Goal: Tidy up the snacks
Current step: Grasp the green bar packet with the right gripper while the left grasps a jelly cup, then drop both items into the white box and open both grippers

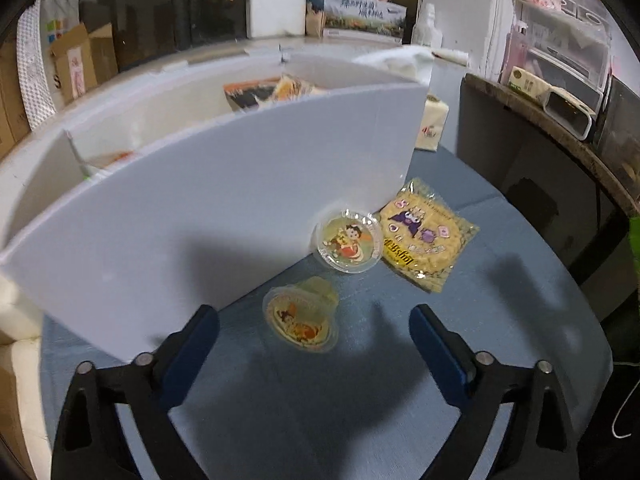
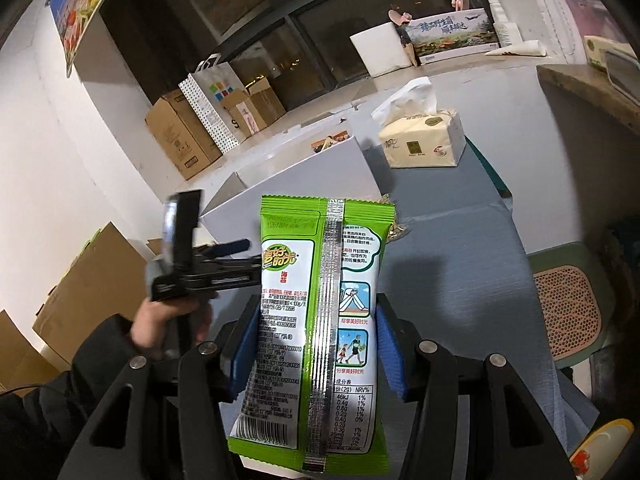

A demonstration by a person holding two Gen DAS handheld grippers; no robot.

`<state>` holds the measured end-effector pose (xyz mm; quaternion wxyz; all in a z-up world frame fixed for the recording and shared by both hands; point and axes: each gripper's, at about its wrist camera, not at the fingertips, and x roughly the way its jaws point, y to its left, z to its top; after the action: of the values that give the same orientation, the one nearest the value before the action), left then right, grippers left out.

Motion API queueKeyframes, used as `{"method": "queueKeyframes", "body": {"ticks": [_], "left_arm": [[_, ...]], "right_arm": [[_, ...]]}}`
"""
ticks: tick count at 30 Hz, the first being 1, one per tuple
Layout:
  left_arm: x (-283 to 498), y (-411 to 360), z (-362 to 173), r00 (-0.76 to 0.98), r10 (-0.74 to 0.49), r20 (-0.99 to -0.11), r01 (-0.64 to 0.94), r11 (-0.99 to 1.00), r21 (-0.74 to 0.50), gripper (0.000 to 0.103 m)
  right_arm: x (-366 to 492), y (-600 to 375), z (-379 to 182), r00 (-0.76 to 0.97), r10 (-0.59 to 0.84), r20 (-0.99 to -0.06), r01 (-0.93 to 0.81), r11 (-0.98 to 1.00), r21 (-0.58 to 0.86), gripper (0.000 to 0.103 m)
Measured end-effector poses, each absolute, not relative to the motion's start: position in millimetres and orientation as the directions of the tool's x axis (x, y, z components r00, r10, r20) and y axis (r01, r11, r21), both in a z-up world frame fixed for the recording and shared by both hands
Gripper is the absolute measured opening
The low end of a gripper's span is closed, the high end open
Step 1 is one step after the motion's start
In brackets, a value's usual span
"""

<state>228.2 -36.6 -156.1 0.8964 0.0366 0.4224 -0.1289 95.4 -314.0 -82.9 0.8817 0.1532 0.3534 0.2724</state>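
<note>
Seaweed pack [image 2: 316, 320] stands clamped upright in my right gripper [image 2: 316, 340], above the blue table [image 2: 460, 280] near the white box [image 2: 300, 168]. It could slide out, since the pads pinch only slick film. My left gripper [image 1: 314, 332] gapes empty; only its view shows the near jelly cup [image 1: 302, 316], far cup [image 1: 348, 240] and noodle pack [image 1: 420, 236].
</note>
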Motion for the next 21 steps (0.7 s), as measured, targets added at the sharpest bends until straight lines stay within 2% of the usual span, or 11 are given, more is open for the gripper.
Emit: {"method": "queueKeyframes", "body": {"ticks": [1, 4, 5, 13, 21], "left_arm": [[233, -35, -160, 0.597, -0.200, -0.777, 0.253, 0.966, -0.053, 0.091], [243, -29, -171, 0.567, -0.206, -0.798, 0.235, 0.968, -0.083, 0.062], [246, -29, -175, 0.552, -0.209, -0.807, 0.235, 0.968, -0.089, 0.048], [211, -23, -147, 0.646, -0.248, -0.722, 0.259, 0.961, -0.098, 0.048], [154, 7, -71, 0.782, -0.294, -0.550, 0.244, 0.956, -0.163, 0.048]], "right_arm": [[99, -313, -85, 0.602, 0.588, -0.541, -0.370, 0.805, 0.464, 0.058], [101, -312, -90, 0.596, 0.588, -0.547, -0.362, 0.805, 0.470, 0.058], [104, -312, -92, 0.594, 0.588, -0.548, -0.361, 0.804, 0.472, 0.058], [105, -307, -92, 0.591, 0.586, -0.555, -0.366, 0.807, 0.463, 0.058], [125, -286, -88, 0.570, 0.623, -0.537, -0.397, 0.780, 0.484, 0.058]]}}
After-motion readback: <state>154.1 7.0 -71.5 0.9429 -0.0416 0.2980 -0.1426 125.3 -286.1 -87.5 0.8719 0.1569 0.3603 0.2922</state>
